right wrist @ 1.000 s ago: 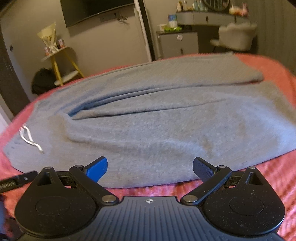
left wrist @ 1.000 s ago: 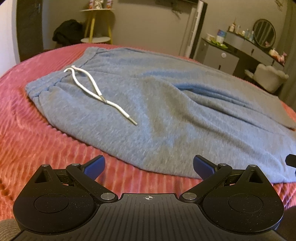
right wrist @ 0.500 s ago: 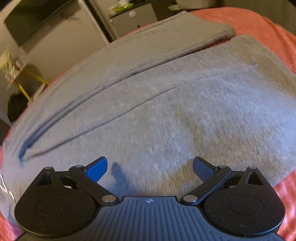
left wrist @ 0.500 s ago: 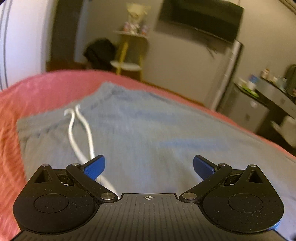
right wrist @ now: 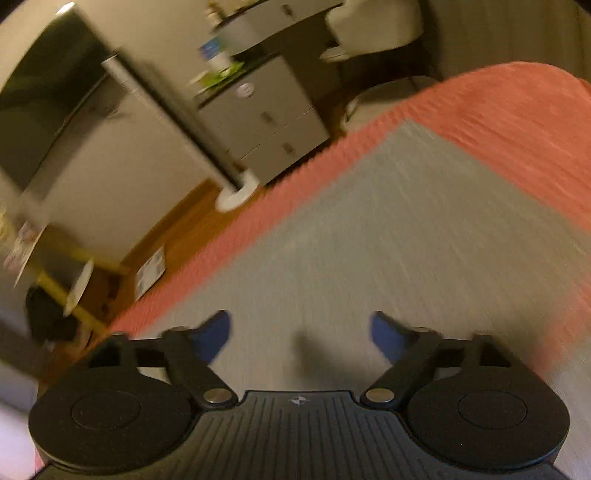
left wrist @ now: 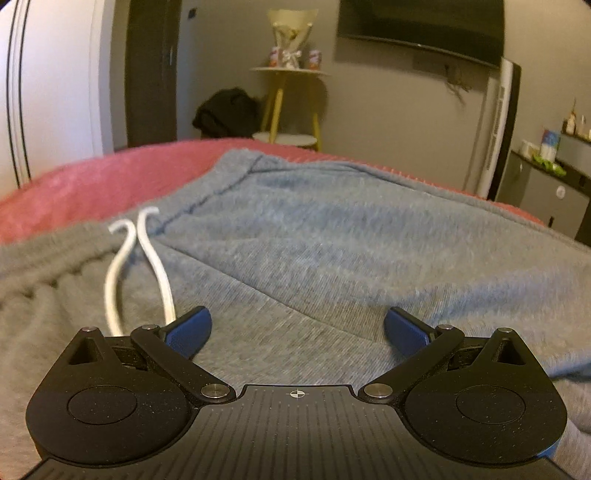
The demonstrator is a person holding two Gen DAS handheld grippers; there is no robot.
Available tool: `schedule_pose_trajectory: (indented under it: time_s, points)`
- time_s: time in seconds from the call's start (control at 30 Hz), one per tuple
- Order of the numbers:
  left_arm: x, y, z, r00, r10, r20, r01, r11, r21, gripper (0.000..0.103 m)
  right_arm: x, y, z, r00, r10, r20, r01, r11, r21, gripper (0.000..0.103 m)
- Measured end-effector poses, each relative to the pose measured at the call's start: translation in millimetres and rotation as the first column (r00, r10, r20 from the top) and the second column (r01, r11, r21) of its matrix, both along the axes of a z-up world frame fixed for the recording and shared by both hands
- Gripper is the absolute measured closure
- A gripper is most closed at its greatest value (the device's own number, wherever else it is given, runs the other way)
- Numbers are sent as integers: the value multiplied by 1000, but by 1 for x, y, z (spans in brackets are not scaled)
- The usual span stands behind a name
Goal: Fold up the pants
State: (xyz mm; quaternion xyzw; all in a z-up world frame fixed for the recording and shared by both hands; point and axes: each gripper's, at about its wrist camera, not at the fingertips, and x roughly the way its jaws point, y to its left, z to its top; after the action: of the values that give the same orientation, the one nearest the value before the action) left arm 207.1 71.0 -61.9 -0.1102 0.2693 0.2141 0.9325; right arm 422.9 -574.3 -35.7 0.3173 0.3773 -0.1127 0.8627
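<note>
Grey sweatpants (left wrist: 332, 240) lie spread flat on a red ribbed bedspread (left wrist: 92, 184). Their waistband is at the left of the left wrist view, with a white drawstring (left wrist: 147, 258) trailing toward me. My left gripper (left wrist: 297, 328) hovers open just above the cloth near the waistband, its left pad beside the drawstring's end, nothing between the blue pads. In the blurred right wrist view the leg end of the pants (right wrist: 369, 258) runs toward the bed's far edge. My right gripper (right wrist: 301, 332) is over that leg, jaws closing, with only cloth beneath and nothing pinched.
Beyond the bed stand a yellow side table (left wrist: 291, 103) with a dark bag (left wrist: 225, 114) beside it, a wall-mounted TV (left wrist: 421, 26) and a grey drawer cabinet (right wrist: 266, 118). Wooden floor (right wrist: 177, 236) lies past the bed's far edge.
Both grippers have swung outward over the pants: the left toward the waistband and lower, the right fast toward the leg end while rolling. The right jaws have narrowed.
</note>
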Motion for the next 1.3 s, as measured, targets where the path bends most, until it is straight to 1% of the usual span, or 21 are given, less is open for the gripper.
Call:
schedule_pose_trajectory:
  time_s: [0.03, 0.1, 0.2, 0.3, 0.37, 0.4, 0.43, 0.53, 0.63, 0.67, 0.73, 0.83, 0.9, 1.0, 1.07, 1.1, 1.13, 1.2, 1.23, 1.27, 1.3]
  points:
    - [0, 2, -1, 1000, 5, 11, -5, 1000, -13, 0, 25, 0, -5, 999, -34, -18, 33, 999, -17, 41]
    - [0, 0, -1, 1000, 13, 18, -13, 1000, -11, 0, 59, 2, -12, 995, -90, -44, 89, 996, -32, 42]
    - [1, -3, -3, 999, 24, 29, -24, 1000, 2, 0, 87, 6, -21, 988, -141, -66, 137, 989, -64, 43]
    - [3, 1, -5, 998, 36, 46, -35, 999, -22, 0, 104, 7, -31, 975, -184, -125, 165, 975, -151, 58]
    - [3, 4, -5, 998, 38, 54, -36, 999, -36, 0, 108, 8, -32, 969, -201, -141, 171, 964, -203, 78]
    - [3, 5, -5, 998, 37, 56, -35, 999, -40, 0, 108, 9, -33, 968, -203, -149, 167, 960, -225, 83]
    - [3, 5, -5, 998, 37, 57, -34, 998, -43, 0, 106, 9, -34, 969, -198, -149, 159, 958, -237, 90]
    - [1, 8, -5, 997, 33, 67, -29, 998, -62, 0, 91, 8, -27, 975, -190, -116, 159, 959, -233, 101]
    - [-3, 14, -3, 996, 26, 89, -17, 995, -99, 0, 55, 11, -7, 983, -185, -18, 177, 959, -222, 101]
    - [-4, 16, -2, 995, 25, 97, -14, 994, -113, 0, 33, 10, 3, 984, -175, 35, 179, 962, -208, 101]
    - [-7, 20, 0, 993, 22, 115, -6, 990, -141, 0, -22, 6, 19, 975, -180, 131, 199, 968, -154, 101]
    - [-11, 23, 4, 993, -1, 118, 19, 987, -158, 0, -118, 4, 27, 955, -209, 212, 229, 970, -79, 101]
    - [-13, 21, 9, 993, -23, 117, 42, 986, -163, 0, -175, 8, 17, 950, -229, 214, 247, 967, -62, 101]
    - [-17, 20, 18, 988, -62, 140, 92, 971, -219, 0, -244, 9, -24, 961, -248, 120, 250, 968, 3, 101]
    - [-18, 21, 29, 982, -88, 165, 128, 960, -248, 0, -267, 1, -55, 964, -264, 36, 261, 963, 75, 101]
    - [-18, 21, 34, 980, -94, 175, 138, 956, -260, 0, -278, -4, -67, 958, -284, 27, 280, 953, 115, 101]
    - [-16, 23, 40, 978, -99, 184, 149, 948, -281, 0, -285, -8, -72, 953, -297, 61, 285, 946, 155, 101]
    - [-5, 30, 47, 974, -110, 200, 176, 919, -353, 0, -288, -18, -71, 949, -304, 87, 282, 938, 202, 93]
    - [6, 34, 50, 972, -119, 204, 193, 898, -394, 0, -286, -21, -70, 948, -303, 103, 276, 937, 215, 76]
    - [20, 37, 52, 972, -129, 198, 205, 877, -435, 0, -281, -25, -69, 946, -295, 132, 262, 939, 224, 64]
    - [36, 40, 54, 972, -141, 187, 215, 855, -473, 0, -277, -28, -67, 945, -294, 143, 258, 939, 226, 45]
